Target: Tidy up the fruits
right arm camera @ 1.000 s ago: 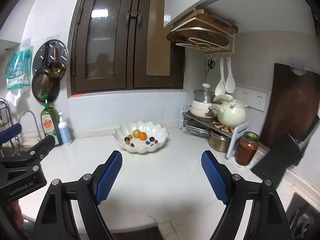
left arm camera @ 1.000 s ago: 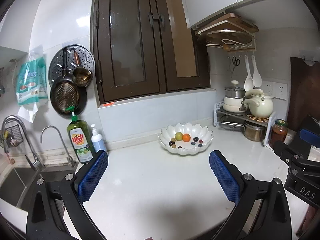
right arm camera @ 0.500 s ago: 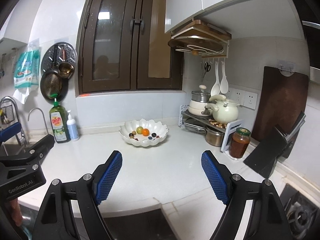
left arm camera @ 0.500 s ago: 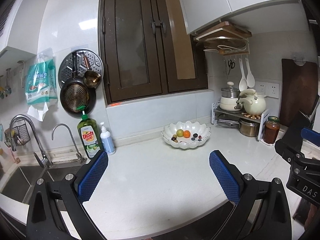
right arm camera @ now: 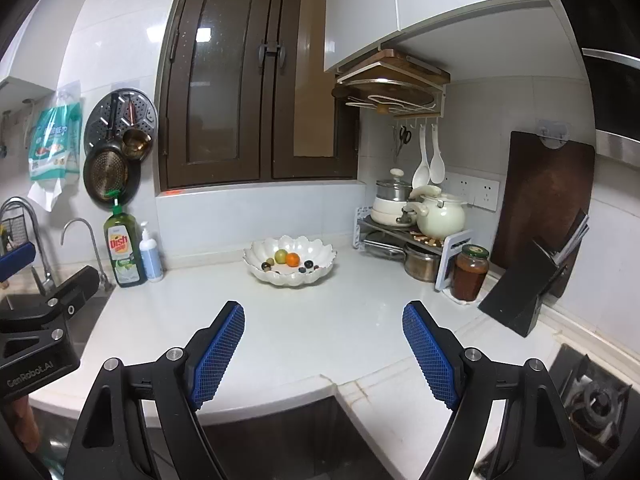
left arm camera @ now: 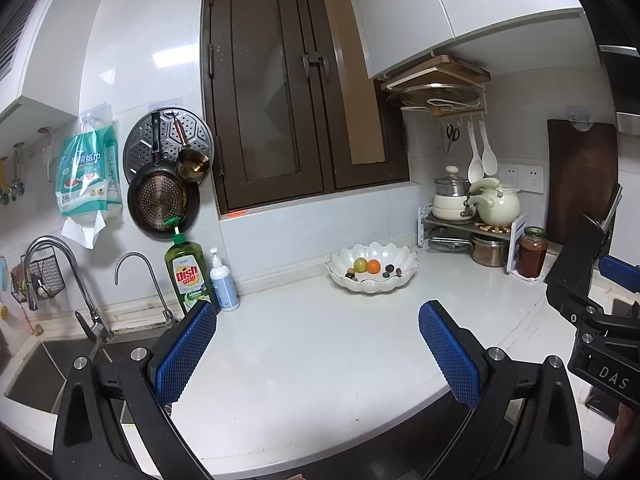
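A white scalloped bowl (left arm camera: 404, 276) (right arm camera: 320, 258) stands at the back of the white counter below the window. In it lie a green fruit (left arm camera: 361, 265) (right arm camera: 281, 256), an orange (left arm camera: 373, 266) (right arm camera: 293, 259) and several small dark fruits (left arm camera: 388, 269) (right arm camera: 307, 264). My left gripper (left arm camera: 318, 352) is open and holds nothing, well in front of the bowl near the counter's front edge. My right gripper (right arm camera: 323, 354) is open too, with nothing between its blue pads, likewise far from the bowl.
A sink with two taps (left arm camera: 60, 276), a dish soap bottle (left arm camera: 188, 276) and a pump bottle (left arm camera: 223, 282) stand left. At right are a rack with pots and a kettle (right arm camera: 436, 216), a jar (right arm camera: 470, 272), a knife block (right arm camera: 524, 292), a cutting board (right arm camera: 544, 196) and a stove burner (right arm camera: 596, 396).
Both grippers have drawn back from the counter; the bowl looks smaller and farther, and the counter's front edge and the stove have come into view. Both stay open.
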Demonstrator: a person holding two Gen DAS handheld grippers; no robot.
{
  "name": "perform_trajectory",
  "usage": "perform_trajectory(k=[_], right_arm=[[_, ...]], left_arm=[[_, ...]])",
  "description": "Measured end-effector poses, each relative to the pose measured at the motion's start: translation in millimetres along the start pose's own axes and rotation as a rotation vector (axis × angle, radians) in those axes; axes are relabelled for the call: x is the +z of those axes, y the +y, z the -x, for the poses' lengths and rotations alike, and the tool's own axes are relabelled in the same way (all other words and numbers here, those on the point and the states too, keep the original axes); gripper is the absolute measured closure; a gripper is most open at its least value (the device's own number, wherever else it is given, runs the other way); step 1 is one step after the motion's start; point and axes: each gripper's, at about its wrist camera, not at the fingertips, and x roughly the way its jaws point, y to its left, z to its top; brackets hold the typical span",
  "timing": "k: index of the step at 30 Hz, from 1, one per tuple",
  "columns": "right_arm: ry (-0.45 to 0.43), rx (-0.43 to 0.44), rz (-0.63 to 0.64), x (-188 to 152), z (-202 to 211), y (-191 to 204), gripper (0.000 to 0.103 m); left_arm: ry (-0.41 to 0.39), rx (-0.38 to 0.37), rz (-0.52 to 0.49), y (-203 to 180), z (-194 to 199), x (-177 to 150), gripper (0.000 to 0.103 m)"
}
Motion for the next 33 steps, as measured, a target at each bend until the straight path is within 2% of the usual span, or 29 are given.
perform_trajectory(k=[33], right_arm=[[0.005, -0.009, 0.005, 0.9, 4.7, 0.4, 0.021]], left_arm=[[0.001, -0.030, 0.006, 1.0, 4.0, 2.4, 0.000]])
